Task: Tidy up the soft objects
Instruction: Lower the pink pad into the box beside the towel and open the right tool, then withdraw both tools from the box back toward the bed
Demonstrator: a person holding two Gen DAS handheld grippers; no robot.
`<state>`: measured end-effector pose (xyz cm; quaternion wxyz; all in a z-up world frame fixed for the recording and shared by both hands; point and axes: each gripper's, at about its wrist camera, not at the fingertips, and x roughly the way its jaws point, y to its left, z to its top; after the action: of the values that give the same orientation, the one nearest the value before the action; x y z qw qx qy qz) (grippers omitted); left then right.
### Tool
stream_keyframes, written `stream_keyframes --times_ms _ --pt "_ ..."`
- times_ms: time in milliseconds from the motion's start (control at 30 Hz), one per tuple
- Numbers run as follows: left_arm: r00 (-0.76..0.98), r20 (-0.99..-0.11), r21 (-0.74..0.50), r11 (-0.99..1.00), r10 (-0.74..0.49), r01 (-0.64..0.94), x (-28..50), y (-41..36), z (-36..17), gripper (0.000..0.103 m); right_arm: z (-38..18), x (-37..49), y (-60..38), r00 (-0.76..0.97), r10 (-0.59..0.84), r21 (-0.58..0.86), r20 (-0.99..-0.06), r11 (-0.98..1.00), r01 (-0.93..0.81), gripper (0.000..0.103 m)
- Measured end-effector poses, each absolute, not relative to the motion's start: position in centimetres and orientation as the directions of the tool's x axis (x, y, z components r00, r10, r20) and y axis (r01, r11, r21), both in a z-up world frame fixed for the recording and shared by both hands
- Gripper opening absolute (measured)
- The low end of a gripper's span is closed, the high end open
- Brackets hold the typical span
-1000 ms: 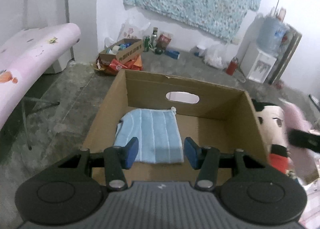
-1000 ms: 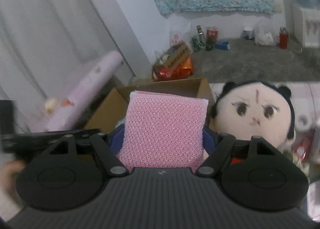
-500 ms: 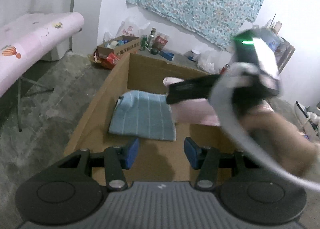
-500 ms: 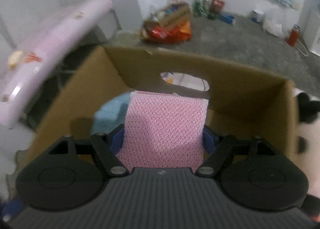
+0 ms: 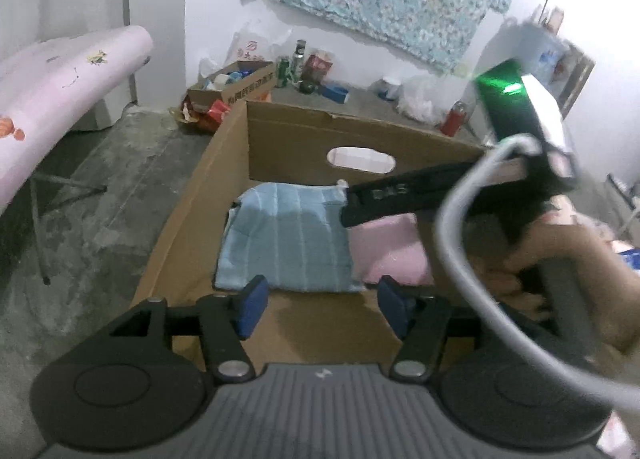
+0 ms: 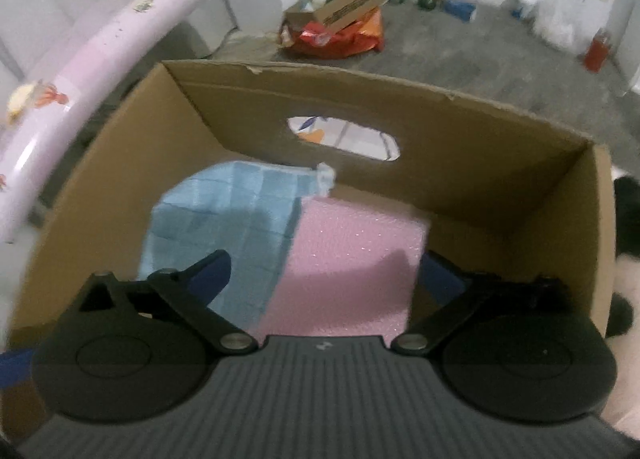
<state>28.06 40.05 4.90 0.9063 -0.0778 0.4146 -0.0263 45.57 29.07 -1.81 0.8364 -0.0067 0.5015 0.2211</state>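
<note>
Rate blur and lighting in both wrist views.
Left wrist: box and blue towel fairly sharp, the hand motion-smeared. Right wrist: soft throughout, pink cloth lacks texture, shadows fall across both cloths. Fisheye bends the edges in both.

In the left wrist view, the blurred right gripper (image 5: 348, 207) and the hand (image 5: 560, 259) holding it cover most of the flat pink textured cloth (image 5: 384, 255) and the right wall of the open brown cardboard box (image 5: 224, 163). A grey cable (image 5: 448, 243) smears into a pale arc. In the right wrist view the whole picture is soft: the folded light-blue striped towel (image 6: 224, 215) loses its stripes, and the black-haired plush doll (image 6: 626, 227) is cut off by the right edge.
</note>
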Motion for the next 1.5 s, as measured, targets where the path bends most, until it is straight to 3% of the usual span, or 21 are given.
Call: stream_keyframes --times_ms 100,133,167,233,267,333,367,500,567,600,667,800,967,1067,1200,1267,1367,1500 --pt "0.649 -0.759 -0.102 0.994 -0.054 -0.037 30.2 39.7 4.1 0.044 -1.0 44.7 27.8 0.4 0.388 0.239 -0.83 0.897 -0.373 0.098" --pt "0.651 -0.758 -0.101 0.993 -0.034 -0.066 31.0 39.9 3.9 0.04 -0.7 44.3 27.5 0.404 0.392 0.248 -0.826 0.898 -0.363 0.093" --pt "0.656 -0.754 -0.123 0.987 -0.023 -0.107 31.9 40.4 3.7 0.039 -0.6 44.1 27.1 0.405 0.387 0.245 -0.828 0.901 -0.359 0.077" --pt "0.666 -0.744 -0.216 0.963 -0.053 -0.163 33.9 41.7 3.4 0.034 -0.5 43.4 26.6 0.393 0.378 0.226 -0.838 0.897 -0.381 0.061" --pt "0.667 -0.742 -0.263 0.947 -0.075 -0.186 35.0 42.4 3.2 0.034 -0.6 43.1 26.4 0.385 0.378 0.225 -0.842 0.895 -0.386 0.061" --pt "0.65 -0.755 -0.305 0.923 -0.084 -0.235 37.4 43.2 2.3 0.017 -1.1 42.6 25.9 0.373 0.38 0.227 -0.846 0.891 -0.393 0.058" --pt "0.647 -0.758 -0.309 0.916 -0.074 -0.257 38.2 43.3 2.1 0.015 -1.3 42.4 26.1 0.377 0.375 0.212 -0.847 0.888 -0.408 0.058" --pt "0.576 -0.817 -0.23 0.92 -0.006 -0.316 41.4 42.0 0.8 0.016 -1.8 42.8 26.4 0.353 0.38 0.233 -0.855 0.889 -0.394 0.058" --pt "0.515 -0.856 -0.169 0.923 0.037 -0.346 42.8 41.1 -0.4 0.026 -1.8 43.1 26.1 0.349 0.389 0.249 -0.853 0.889 -0.384 0.058" --pt "0.486 -0.873 -0.167 0.91 0.042 -0.379 43.5 40.9 -1.3 0.036 -1.8 43.0 26.1 0.347 0.39 0.248 -0.853 0.888 -0.388 0.057" --pt "0.458 -0.889 -0.203 0.883 0.015 -0.424 44.2 41.0 -3.2 0.037 -1.9 42.8 26.3 0.346 0.381 0.233 -0.857 0.887 -0.399 0.057" --pt "0.561 -0.827 -0.233 0.886 0.037 -0.402 45.1 40.9 -3.4 0.028 -2.0 43.0 26.2 0.345 0.398 0.249 -0.85 0.881 -0.401 0.057" --pt "0.684 -0.725 -0.089 0.974 0.08 -0.209 44.8 39.1 -1.4 0.034 -2.2 43.3 26.3 0.342 0.395 0.25 -0.853 0.883 -0.396 0.057" --pt "0.644 -0.765 -0.173 0.954 0.027 -0.246 44.1 40.0 -0.4 0.037 -2.2 43.5 26.4 0.349 0.396 0.253 -0.85 0.886 -0.389 0.057" --pt "0.603 -0.797 -0.168 0.962 -0.005 -0.215 41.7 40.3 1.1 0.018 -1.6 43.6 25.7 0.355 0.441 0.301 -0.824 0.873 -0.385 0.057" --pt "0.577 -0.817 -0.158 0.964 -0.006 -0.214 40.0 40.4 1.1 0.016 -1.1 43.8 25.3 0.366 0.451 0.316 -0.814 0.873 -0.371 0.057" --pt "0.528 -0.849 -0.176 0.947 -0.008 -0.269 39.6 41.1 -0.8 0.006 -1.1 43.6 26.1 0.393 0.39 0.237 -0.832 0.892 -0.384 0.057" --pt "0.525 -0.848 -0.128 0.933 0.073 -0.337 41.3 40.7 -3.4 0.009 -0.9 43.2 26.3 0.405 0.392 0.235 -0.826 0.892 -0.386 0.057"
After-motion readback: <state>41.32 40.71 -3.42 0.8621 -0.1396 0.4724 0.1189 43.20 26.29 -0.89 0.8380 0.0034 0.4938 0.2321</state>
